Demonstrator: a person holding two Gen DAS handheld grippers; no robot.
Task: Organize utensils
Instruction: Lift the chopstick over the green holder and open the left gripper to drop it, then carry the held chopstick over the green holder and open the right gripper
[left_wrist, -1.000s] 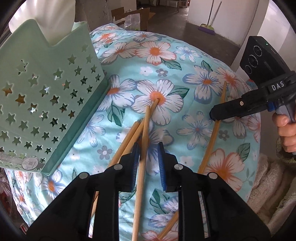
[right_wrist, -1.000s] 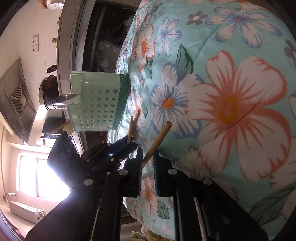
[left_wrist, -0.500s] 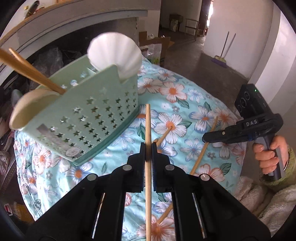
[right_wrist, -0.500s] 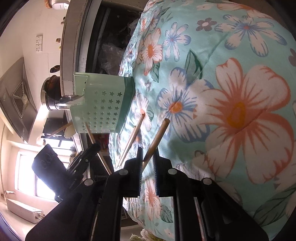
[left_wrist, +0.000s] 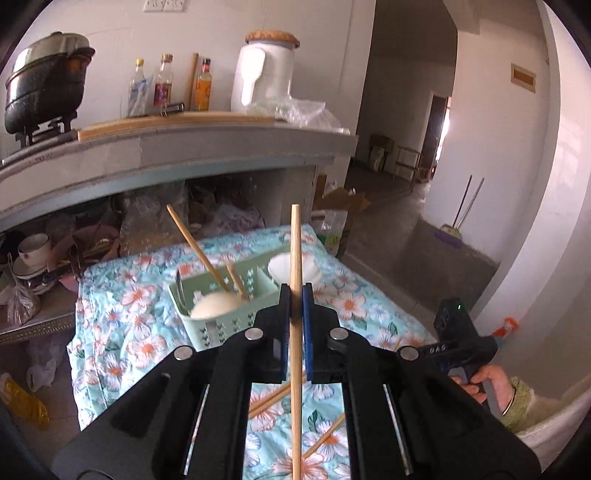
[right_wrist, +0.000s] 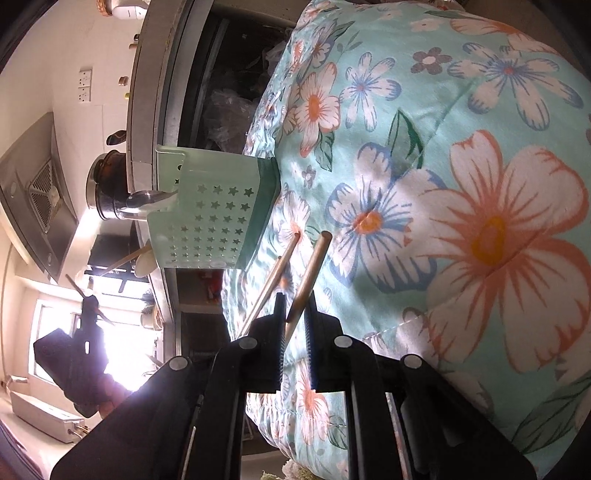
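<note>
In the left wrist view, a pale green plastic utensil caddy with star-shaped holes (left_wrist: 207, 314) is seen standing on the floral turquoise cloth (left_wrist: 122, 332), with wooden sticks and pale spoon bowls already held in its compartments. In front of it, a long wooden chopstick (left_wrist: 295, 258) is clamped between the closed pads of the left gripper (left_wrist: 295, 299) and held upright, clear of the cloth. Further right, loose chopsticks (left_wrist: 325, 435) are left lying on the cloth.

The transfer of this chopstick to the caddy is judged to be in hand. Next, its lower end needs to be brought over an open compartment and lowered before release.

In the right wrist view, another wooden chopstick (right_wrist: 310, 273) is pinched by the closed right gripper (right_wrist: 295, 314) near the cloth.
</note>
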